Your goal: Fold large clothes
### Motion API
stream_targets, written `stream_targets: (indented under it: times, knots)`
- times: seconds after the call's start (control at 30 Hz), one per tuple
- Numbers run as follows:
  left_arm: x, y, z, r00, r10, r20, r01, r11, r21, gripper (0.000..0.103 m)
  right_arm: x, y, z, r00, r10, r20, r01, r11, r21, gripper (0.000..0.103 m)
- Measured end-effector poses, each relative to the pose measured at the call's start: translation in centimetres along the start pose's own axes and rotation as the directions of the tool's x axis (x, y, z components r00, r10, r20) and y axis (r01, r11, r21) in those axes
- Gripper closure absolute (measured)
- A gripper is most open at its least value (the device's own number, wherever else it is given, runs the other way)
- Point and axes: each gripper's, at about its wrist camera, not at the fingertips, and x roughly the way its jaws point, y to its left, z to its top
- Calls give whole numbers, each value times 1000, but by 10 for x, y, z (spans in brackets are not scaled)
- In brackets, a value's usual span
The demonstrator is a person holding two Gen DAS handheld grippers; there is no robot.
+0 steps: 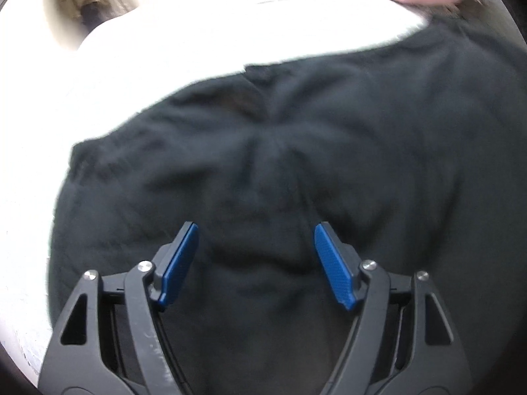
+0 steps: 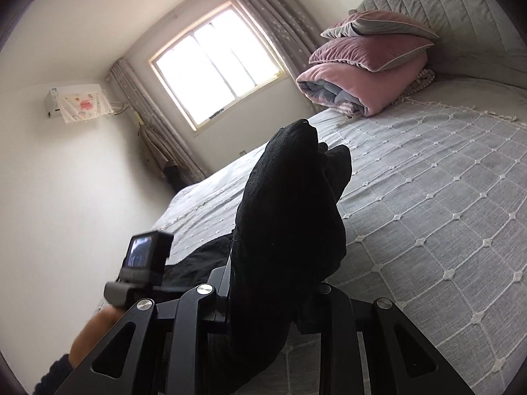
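A large black garment (image 1: 329, 131) lies crumpled on the pale bedspread (image 1: 148, 49) and fills most of the left wrist view. My left gripper (image 1: 256, 227) hovers just above its wrinkled middle, pointing steeply down. It is open, its blue pads (image 1: 179, 263) wide apart with nothing between them. In the right wrist view my right gripper (image 2: 273, 283) is shut on a bunched part of the black garment (image 2: 290, 204). The fabric stands up in a thick fold over the jaws and hides the fingertips. More of the cloth trails down to the left.
The grey quilted bed (image 2: 428, 197) stretches to the right. Pink pillows (image 2: 372, 49) and a folded pink quilt (image 2: 355, 89) are stacked against the headboard (image 2: 444, 10). A bright window (image 2: 217, 65) is on the far wall. The other gripper's camera (image 2: 145, 256) and a hand (image 2: 95, 332) are at lower left.
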Motion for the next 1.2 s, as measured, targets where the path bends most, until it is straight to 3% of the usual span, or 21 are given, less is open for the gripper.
stream_targets:
  times: [0.13, 0.2, 0.33, 0.43, 0.6, 0.73, 0.87, 0.97, 1.03, 1.2]
  knots:
    - [19, 15, 31, 999, -38, -26, 35, 994, -105, 29, 1, -4, 1, 1000, 2, -6, -2, 1000, 13, 78]
    - [47, 12, 32, 993, -55, -104, 41, 991, -130, 29, 3, -8, 3, 1000, 5, -9, -5, 1000, 20, 78]
    - [49, -1, 21, 999, 15, -41, -19, 996, -87, 28, 4, -8, 4, 1000, 14, -10, -13, 1000, 12, 78]
    - [37, 8, 15, 997, -41, -68, 31, 989, -144, 28, 4, -8, 4, 1000, 3, -11, -3, 1000, 11, 78]
    - [-11, 24, -42, 970, -243, -11, 232, 941, -248, 28, 7, -20, 5, 999, -30, -39, 32, 998, 56, 78]
    - [-39, 26, -104, 956, -293, 4, 284, 923, -259, 28, 7, -28, 6, 997, -61, -57, 65, 995, 79, 81]
    - [-73, 9, -143, 947, -319, 26, 319, 933, -168, 28, 3, -30, 10, 993, -92, -77, 98, 992, 82, 83]
    - [-96, 5, -158, 915, -399, 62, 404, 907, -122, 28, -9, -35, 16, 992, -116, -59, 120, 989, 82, 84]
    - [-105, 21, -167, 902, -424, 87, 432, 892, -132, 28, -18, -42, 20, 989, -138, -42, 142, 985, 96, 84]
    - [-92, 80, -184, 908, -406, 106, 419, 872, -253, 28, -40, -90, 24, 979, -199, -36, 202, 954, 223, 84]
